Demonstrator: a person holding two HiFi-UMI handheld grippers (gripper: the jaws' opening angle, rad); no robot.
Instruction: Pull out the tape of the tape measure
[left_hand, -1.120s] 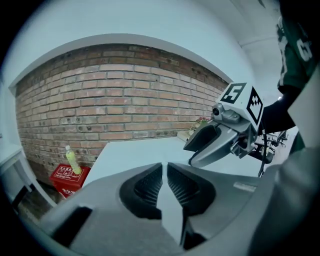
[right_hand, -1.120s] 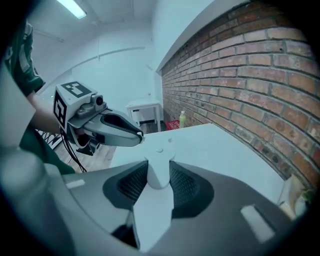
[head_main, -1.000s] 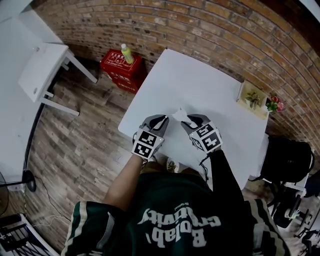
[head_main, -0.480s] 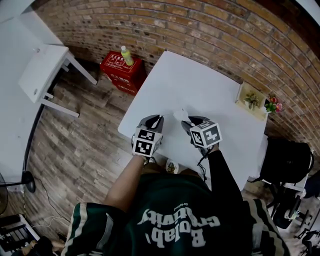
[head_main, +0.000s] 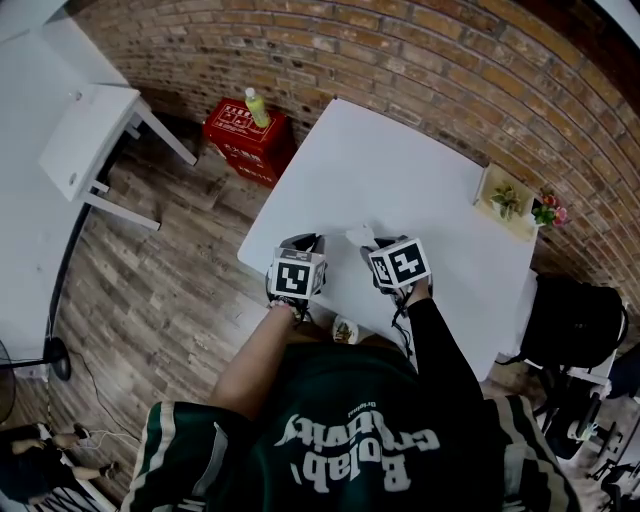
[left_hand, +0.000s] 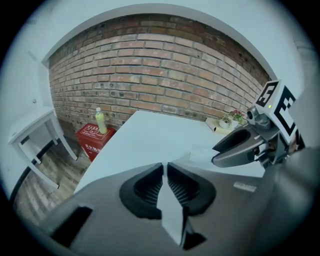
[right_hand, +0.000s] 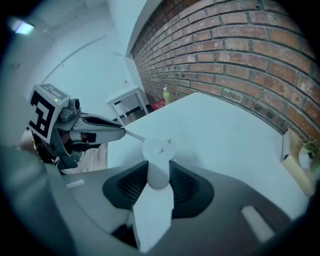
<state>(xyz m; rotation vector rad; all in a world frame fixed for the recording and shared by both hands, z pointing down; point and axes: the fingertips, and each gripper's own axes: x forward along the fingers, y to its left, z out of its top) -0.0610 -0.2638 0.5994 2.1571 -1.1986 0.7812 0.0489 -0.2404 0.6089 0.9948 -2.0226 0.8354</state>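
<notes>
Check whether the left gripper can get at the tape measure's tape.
Probably yes: the left gripper seems shut on the tape, which runs from the tape measure in the right gripper.

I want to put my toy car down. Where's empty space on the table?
The table is bare through its middle and far corner, between the plant box and the left edge. Crowded: the near edge, where the right gripper holds the tape measure and the left gripper its tape.

Flat, cool light, a bit dim; table (head_main: 400, 170) reads brightest. Heavy fisheye bend twd edges (wall (left_hand: 165, 65) bows), dark vignette in both gripper views. Near foreground soft, bkgd sharper.
</notes>
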